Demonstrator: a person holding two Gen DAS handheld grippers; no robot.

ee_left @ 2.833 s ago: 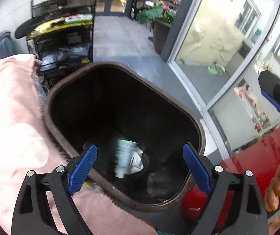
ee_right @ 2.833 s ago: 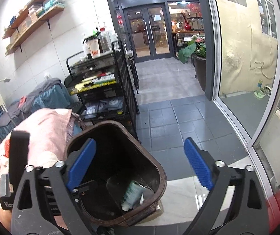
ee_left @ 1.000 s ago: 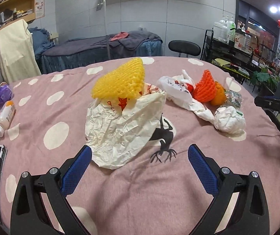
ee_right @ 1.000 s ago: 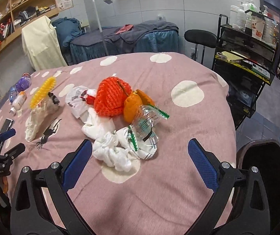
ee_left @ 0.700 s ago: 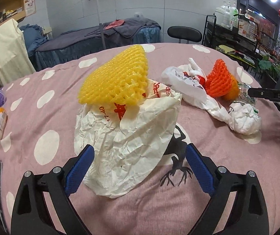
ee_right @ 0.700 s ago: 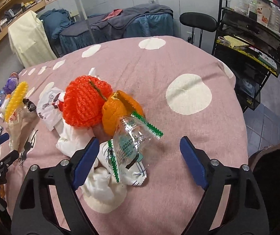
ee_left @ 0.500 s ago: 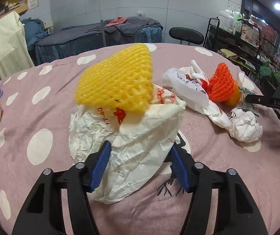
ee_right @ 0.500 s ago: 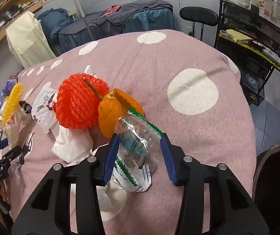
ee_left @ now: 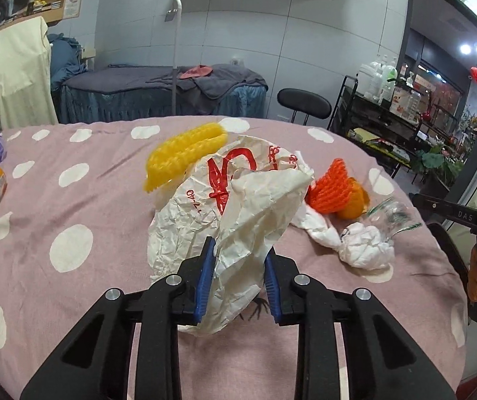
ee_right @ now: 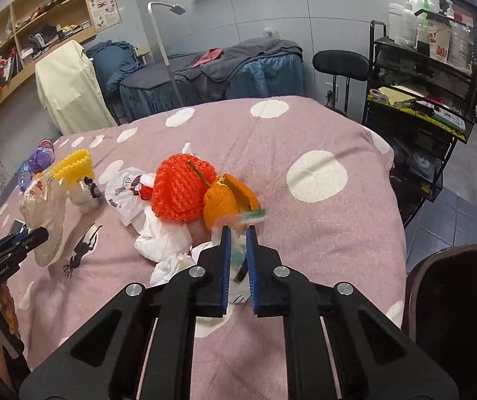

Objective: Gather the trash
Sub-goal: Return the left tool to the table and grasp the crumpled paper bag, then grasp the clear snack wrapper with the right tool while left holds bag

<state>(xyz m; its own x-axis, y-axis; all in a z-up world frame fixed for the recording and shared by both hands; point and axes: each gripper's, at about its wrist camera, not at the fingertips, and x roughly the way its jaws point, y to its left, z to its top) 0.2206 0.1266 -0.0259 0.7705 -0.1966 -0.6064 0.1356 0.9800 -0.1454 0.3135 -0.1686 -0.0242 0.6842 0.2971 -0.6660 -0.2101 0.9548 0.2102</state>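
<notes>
Both your claws have clamped since a second ago. Your left claw [ee_left: 237, 278] is closing on the paper bag [ee_left: 238, 213]; yellow net [ee_left: 185, 153] at eleven. Your right claw [ee_right: 237, 261] pinches the clear wrapper [ee_right: 238, 223]; bin [ee_right: 451, 300] at three.

Left gripper [ee_left: 236, 278]: black plastic frame with triangular cut-outs, blue ribbed pads [ee_left: 205, 283], four silver round screws beside the pads. Right gripper [ee_right: 237, 261]: same build, black arms, blue pads [ee_right: 225, 260], silver screws. White lettering on each gripper's black side. A green light glows on the right unit's housing.
</notes>
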